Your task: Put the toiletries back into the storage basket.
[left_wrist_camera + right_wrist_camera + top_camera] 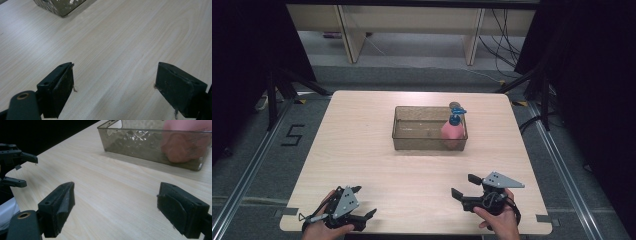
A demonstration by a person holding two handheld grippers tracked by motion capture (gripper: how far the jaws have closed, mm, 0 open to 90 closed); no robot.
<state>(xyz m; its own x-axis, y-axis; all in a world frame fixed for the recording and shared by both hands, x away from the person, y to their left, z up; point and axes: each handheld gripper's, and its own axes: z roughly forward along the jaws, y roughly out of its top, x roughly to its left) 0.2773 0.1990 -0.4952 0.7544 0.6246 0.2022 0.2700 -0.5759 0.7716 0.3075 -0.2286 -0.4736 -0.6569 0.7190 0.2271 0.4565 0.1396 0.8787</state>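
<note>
Pink bottle (452, 131) with a blue top stands in the right end of a clear brown box (412, 140), out in the middle of the counter (362, 165). From the high view I can see the whole box and both hands down at the near edge, well apart from it. The left claw (363, 201) is at the near left corner and the right claw (462, 185) at the near right. Both are wide open and hold nothing.

The right claw's own view looks low along the counter. It shows the bumpy wall of the box (140, 142) and the pink bottle (185, 147) as a blurry shape behind it. The bottle's top is cut off there. Far off on the left side of that view I can also see the left claw (21, 168).

The left claw's own view shows mostly bare wood (112, 45) between its two black jaws, and just one corner of the box (60, 6) at the top edge. A small round thing sits behind the bottle in the high view, too small to make out.
</note>
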